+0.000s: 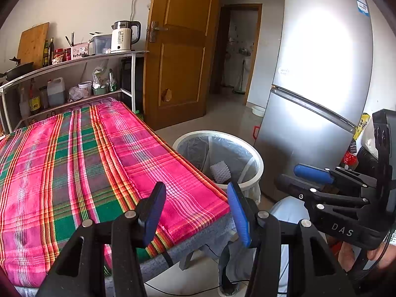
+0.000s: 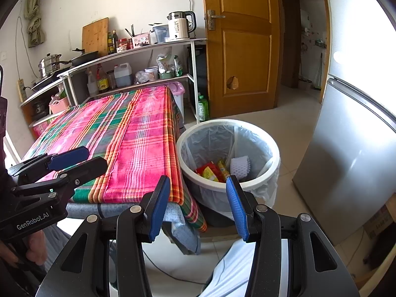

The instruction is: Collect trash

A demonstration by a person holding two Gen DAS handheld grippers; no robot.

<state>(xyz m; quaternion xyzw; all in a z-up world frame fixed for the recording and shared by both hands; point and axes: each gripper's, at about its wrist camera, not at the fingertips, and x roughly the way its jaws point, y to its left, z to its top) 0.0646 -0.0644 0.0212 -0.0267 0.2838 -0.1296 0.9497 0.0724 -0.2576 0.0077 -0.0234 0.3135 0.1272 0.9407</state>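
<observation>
A person seated at a table draped in a pink, green and orange plaid cloth (image 1: 81,173) holds two handheld grippers above its near edge, both empty. The left gripper (image 1: 195,212) hangs over the near corner of the table with its blue-padded fingers spread apart and nothing between them; the right gripper (image 2: 198,205), just beside it, also stands with its fingers parted on empty air, aimed toward the white, bag-lined waste bin (image 2: 269,178) that stands on the floor just beside the table's right side. The trash is already in that bin: a white foam fruit net (image 2: 239,166) rests against the liner, with red and yellow snack wrappers (image 2: 210,172) lying next to it at the bottom. From the left wrist view only the foam net (image 1: 220,172) shows inside the bin (image 1: 257,163); the wrappers are hidden by the rim. The tablecloth shows no litter anywhere that either camera can see, and none appears on the tiled floor around the bin, though the far end of the table and the floor under it are out of sight. Judging from this, the collecting looks finished or very nearly so, with nothing in hand and nothing left waiting on the cloth. A silver refrigerator (image 1: 319,94) stands just beyond the bin, and a shelf with an electric kettle (image 2: 180,26) stands behind the table.
</observation>
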